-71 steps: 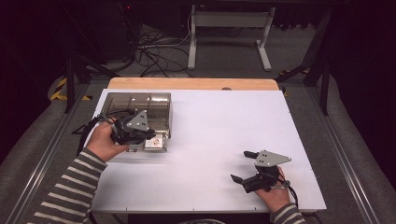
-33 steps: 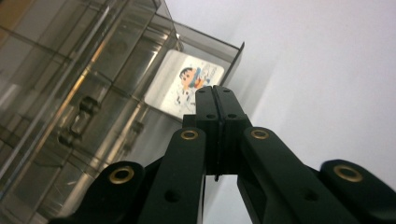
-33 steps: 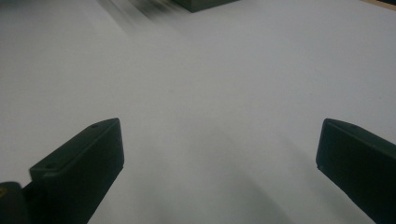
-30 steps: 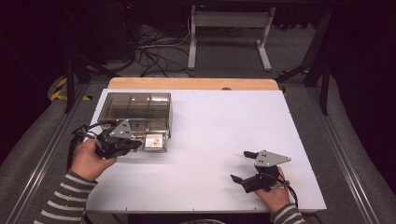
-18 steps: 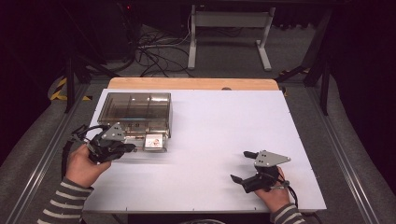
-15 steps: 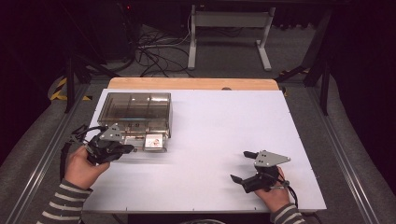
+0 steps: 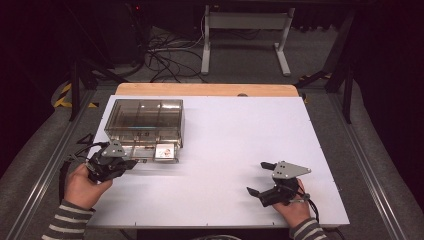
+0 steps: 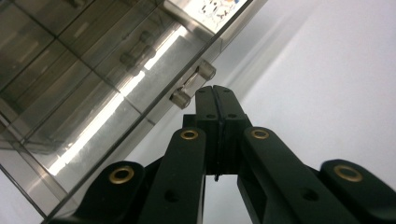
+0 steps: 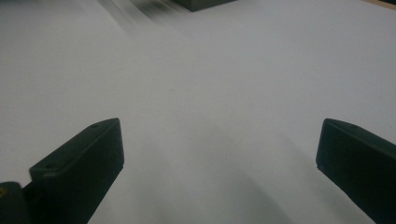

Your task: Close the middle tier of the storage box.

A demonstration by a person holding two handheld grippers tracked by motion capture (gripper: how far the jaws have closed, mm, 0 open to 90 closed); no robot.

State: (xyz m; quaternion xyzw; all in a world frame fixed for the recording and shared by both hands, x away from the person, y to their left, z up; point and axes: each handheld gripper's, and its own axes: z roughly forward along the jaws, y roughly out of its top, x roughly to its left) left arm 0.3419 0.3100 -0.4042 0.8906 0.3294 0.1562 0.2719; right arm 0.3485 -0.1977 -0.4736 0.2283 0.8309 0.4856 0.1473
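Obscured and indistinct areas

In the left gripper view, the clear box [image 8: 93, 79] is cut off by the top and left edges, and the printed label [image 8: 219, 7] at the top edge is too cropped to read. In the right gripper view, a dark object [image 9: 201, 3] at the top edge is blurred and cropped, possibly the box. In the high view, the box contents [image 7: 165, 151] are too small to identify.

Right gripper [image 9: 219, 163] hovering over the white table [image 9: 224, 84], its two black jaws standing wide apart, nothing lying between them, a dark blurred box [image 9: 201, 3] sitting at the far edge.
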